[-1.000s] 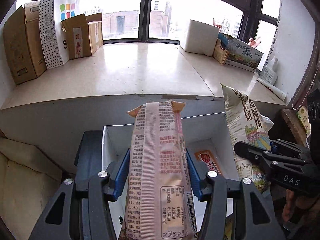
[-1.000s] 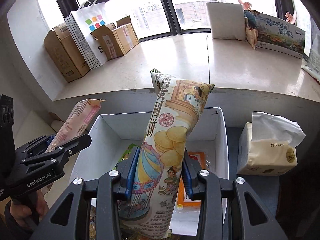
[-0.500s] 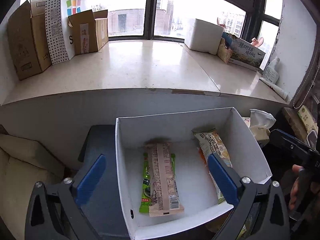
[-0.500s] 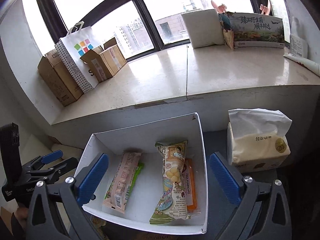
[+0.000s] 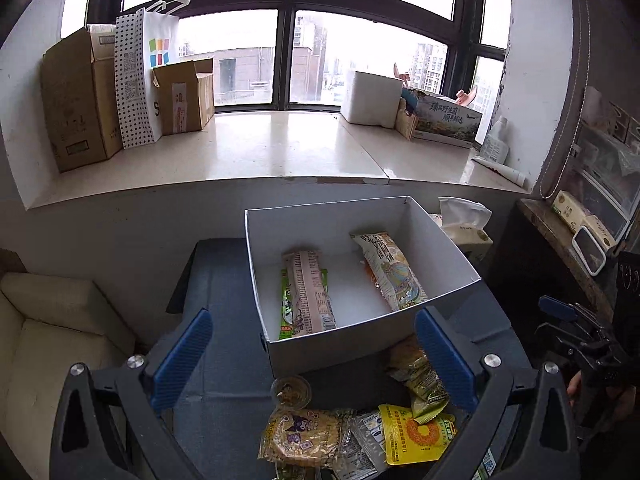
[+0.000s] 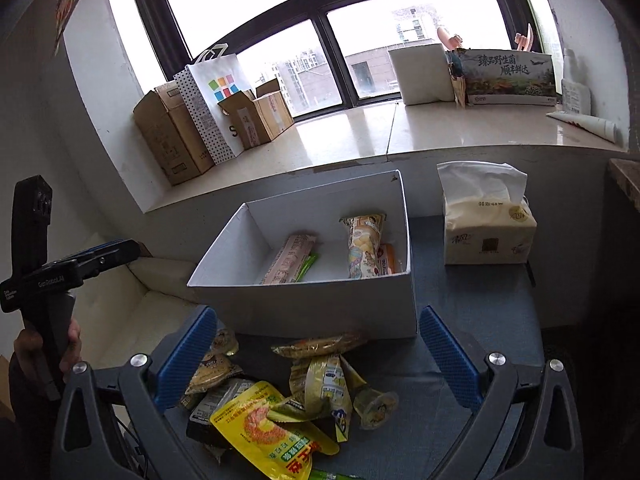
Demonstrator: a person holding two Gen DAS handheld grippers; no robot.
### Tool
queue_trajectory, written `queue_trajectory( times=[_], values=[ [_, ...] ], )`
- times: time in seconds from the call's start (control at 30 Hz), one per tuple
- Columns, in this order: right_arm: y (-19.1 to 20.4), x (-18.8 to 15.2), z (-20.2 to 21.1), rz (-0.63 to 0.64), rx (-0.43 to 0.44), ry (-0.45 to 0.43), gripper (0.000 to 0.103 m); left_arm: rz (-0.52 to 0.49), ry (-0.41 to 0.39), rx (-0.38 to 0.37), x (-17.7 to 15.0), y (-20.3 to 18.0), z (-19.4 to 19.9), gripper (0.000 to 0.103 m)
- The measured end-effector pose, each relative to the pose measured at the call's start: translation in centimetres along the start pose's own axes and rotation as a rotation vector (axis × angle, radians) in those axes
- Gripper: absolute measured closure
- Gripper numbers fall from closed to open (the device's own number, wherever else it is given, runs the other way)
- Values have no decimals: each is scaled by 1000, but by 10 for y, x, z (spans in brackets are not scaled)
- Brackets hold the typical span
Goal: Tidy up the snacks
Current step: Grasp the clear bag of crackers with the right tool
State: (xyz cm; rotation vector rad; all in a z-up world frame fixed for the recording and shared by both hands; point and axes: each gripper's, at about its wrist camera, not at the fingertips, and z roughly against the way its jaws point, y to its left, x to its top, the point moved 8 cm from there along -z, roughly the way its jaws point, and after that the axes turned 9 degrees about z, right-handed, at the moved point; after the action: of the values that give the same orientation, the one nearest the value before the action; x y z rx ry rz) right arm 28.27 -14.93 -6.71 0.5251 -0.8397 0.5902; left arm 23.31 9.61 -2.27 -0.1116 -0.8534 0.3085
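A white box (image 5: 360,350) (image 6: 304,306) sits on a blue-grey table. In it lie a pink snack pack (image 5: 308,290) (image 6: 286,258) over a green one (image 5: 285,312), and a cream illustrated biscuit pack (image 5: 390,270) (image 6: 362,246) over an orange one (image 6: 387,258). Loose snacks lie before the box: a yellow pouch (image 5: 416,434) (image 6: 264,428), a cartoon pack (image 5: 300,434), green packets (image 6: 324,388), jelly cups (image 5: 291,391). My left gripper (image 5: 316,360) and right gripper (image 6: 316,354) are open and empty, back from the box above the pile.
A tissue pack (image 6: 486,218) stands right of the box. A cream cushion (image 5: 48,340) lies left of the table. The windowsill behind holds cardboard boxes (image 5: 80,100), a dotted bag (image 5: 140,76) and a white block (image 5: 374,98). A shelf (image 5: 580,220) is at right.
Both grippers let go of their packs, the pink one and the cream one, into the white box, opened, and pulled back and up. The loose snack pile has come into view.
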Motion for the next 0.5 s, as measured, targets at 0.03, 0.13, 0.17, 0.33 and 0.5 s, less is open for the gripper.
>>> queue_trajectory(
  times=[0.03, 0.13, 0.17, 0.33, 0.5],
  values=[
    [1, -13, 2, -4, -13, 8, 0, 6, 6, -8, -8, 1, 3, 0],
    [5, -46, 0, -32, -28, 53, 0, 36, 31, -28, -31, 3, 8, 0],
    [7, -54, -3, -33, -34, 65, 0, 41, 40, -31, -38, 4, 9, 0],
    [16, -70, -30, 23, -75, 117, 0, 68, 68, -17, -68, 12, 9, 0],
    [15, -65, -75, 46, -102, 184, 0, 85, 109, -19, -92, 25, 8, 0]
  ],
)
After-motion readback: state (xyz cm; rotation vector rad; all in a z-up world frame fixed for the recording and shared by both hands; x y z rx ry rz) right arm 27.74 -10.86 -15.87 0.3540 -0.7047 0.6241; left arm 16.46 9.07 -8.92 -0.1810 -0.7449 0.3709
